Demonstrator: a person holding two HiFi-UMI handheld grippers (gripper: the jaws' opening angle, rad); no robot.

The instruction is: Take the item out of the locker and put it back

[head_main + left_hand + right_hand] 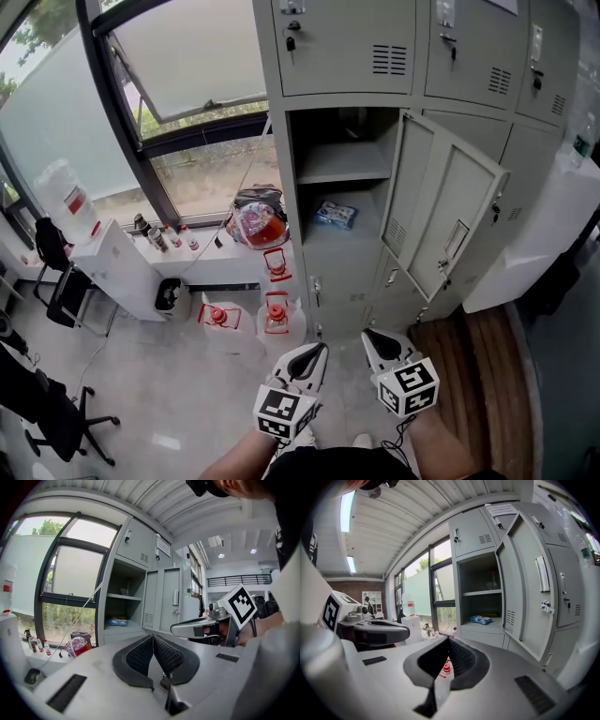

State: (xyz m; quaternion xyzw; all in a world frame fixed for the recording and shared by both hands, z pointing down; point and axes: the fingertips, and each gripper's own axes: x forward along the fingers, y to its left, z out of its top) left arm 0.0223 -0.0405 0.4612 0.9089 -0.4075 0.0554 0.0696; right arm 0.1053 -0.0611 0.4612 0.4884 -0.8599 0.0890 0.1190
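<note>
Ahead of you stands the tall bank of pale grey sheet-metal lockers [347,47], smooth painted steel with flat rectangular doors, louvred vent slots and small key locks. One compartment is open. Its grey metal door [450,216] hangs from the right edge and is swung wide, showing a raised inner panel, a strip of vent slots and a latch. Inside, a thin grey metal shelf [342,173] splits the compartment into an upper and a lower bay.

Your left gripper [319,349], light grey moulded plastic with black ribbed rubber pads and a black-and-white marker cube, is low in the head view, pointing at the locker. Its pads are pressed together at the tips with nothing between them. Your right gripper [370,336], of the same build, sits just beside it, its pads likewise pressed together and empty.

The blue-and-white crinkled plastic packet [335,215] lies flat on the floor of the lower bay, about midway between its side edges and back from its front edge. It is a soft, glossy, roughly rectangular pouch, well apart from both grippers.
</note>
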